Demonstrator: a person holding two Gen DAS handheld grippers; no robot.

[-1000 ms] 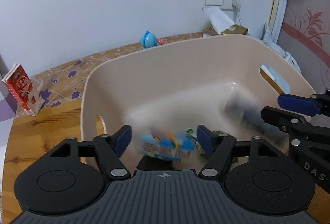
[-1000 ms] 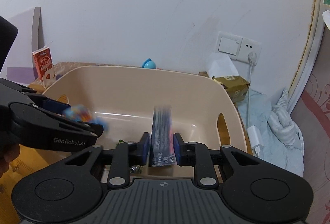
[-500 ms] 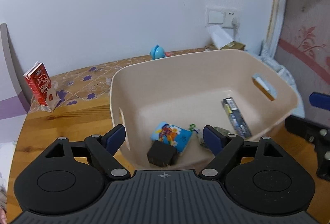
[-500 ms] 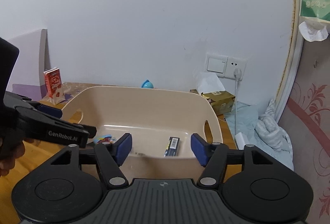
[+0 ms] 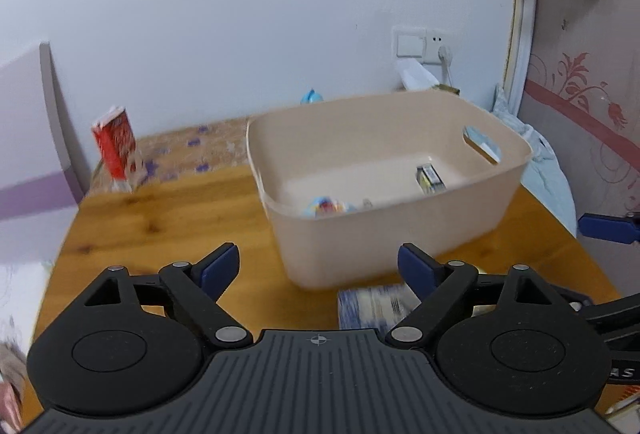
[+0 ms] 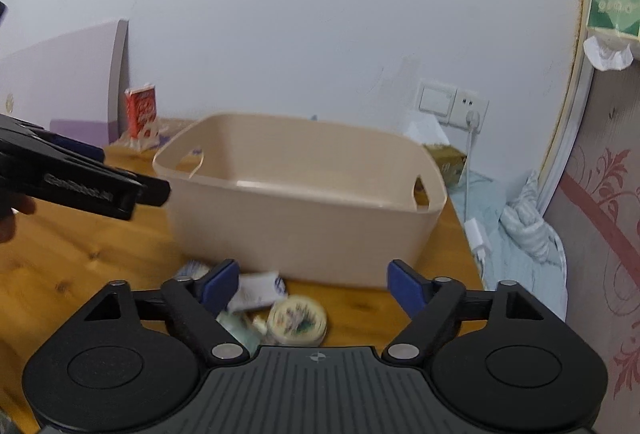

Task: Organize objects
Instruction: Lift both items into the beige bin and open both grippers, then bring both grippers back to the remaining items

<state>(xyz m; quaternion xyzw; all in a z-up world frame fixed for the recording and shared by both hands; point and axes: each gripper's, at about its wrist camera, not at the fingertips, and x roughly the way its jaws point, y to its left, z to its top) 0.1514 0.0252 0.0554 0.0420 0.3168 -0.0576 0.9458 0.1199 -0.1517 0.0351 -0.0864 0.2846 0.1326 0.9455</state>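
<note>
Left wrist view: the left tool sits at the bottom of the frame, its jaws spreading with nothing between them. The beige bin stands just beyond the tips, centre right, on the wooden counter. Inside it lie a dark flat pack and a blue snack packet, the latter half hidden by the near wall. A blurred blue-and-white packet lies on the counter by the right finger, partly covered. A red carton stands upper left against the white wall.

Right wrist view: the right tool is also spreading and empty. A round tin and a white sachet lie on the counter between the fingers, near the bin. The bin's contents are hidden. The left tool enters from the left edge. A wall socket is at right.
</note>
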